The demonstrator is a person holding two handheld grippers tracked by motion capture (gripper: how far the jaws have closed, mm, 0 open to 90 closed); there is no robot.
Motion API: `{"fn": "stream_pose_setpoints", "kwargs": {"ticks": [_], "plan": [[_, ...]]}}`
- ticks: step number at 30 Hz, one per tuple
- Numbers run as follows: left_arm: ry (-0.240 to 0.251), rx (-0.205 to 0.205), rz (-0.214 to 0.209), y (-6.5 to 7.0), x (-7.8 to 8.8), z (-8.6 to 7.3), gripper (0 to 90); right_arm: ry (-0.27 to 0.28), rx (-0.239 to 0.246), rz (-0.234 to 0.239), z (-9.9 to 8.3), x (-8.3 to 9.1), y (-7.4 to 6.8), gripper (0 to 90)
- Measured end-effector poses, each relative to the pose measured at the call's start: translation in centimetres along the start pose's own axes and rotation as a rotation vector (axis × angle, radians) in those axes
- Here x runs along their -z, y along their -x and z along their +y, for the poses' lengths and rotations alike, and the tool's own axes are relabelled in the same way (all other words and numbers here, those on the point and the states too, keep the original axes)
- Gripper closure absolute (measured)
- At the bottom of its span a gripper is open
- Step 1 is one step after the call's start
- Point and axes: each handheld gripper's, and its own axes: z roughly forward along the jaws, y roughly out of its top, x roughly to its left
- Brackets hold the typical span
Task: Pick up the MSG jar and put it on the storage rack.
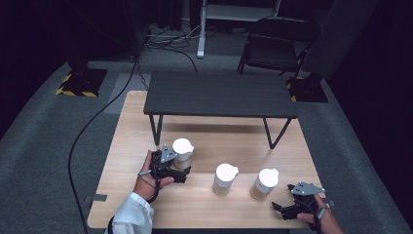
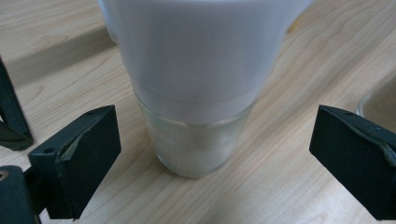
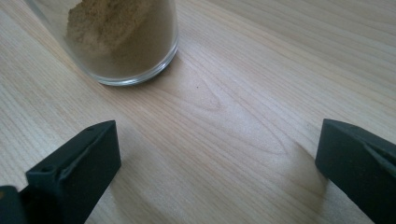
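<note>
Down at the high view's near edge, our right gripper (image 1: 287, 208) idles, spread. Left gripper view: black jaws gape either side of the upright white-lidded jar (image 2: 196, 88), dead ahead. Right gripper view: the brown-powder jar (image 3: 116, 37) sits up-left, untouched.

White-lidded jar (image 2: 196, 93) between wide tool (image 2: 212, 154) jaws

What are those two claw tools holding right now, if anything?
Nothing. The left gripper stands open around the lower glass part of the white-lidded jar, not touching it. The right gripper is open over bare table.
</note>
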Motion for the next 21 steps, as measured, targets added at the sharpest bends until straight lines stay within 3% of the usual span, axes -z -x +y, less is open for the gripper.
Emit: {"fn": "stream_pose_setpoints", "kwargs": {"ticks": [10, 17, 21], "plan": [[0.013, 0.062, -0.002, -0.6, -1.2, 0.1, 2.4, 0.000, 0.000, 0.000, 0.0, 0.0, 0.0, 0.0], [0.023, 0.076, 0.000, -0.7, -2.1, 0.2, 2.8, 0.000, 0.000, 0.000, 0.0, 0.0, 0.0, 0.0], [0.031, 0.079, 0.023, -0.5, -2.5, 0.2, 4.2, 0.000, 0.000, 0.000, 0.0, 0.0, 0.0, 0.0]]}}
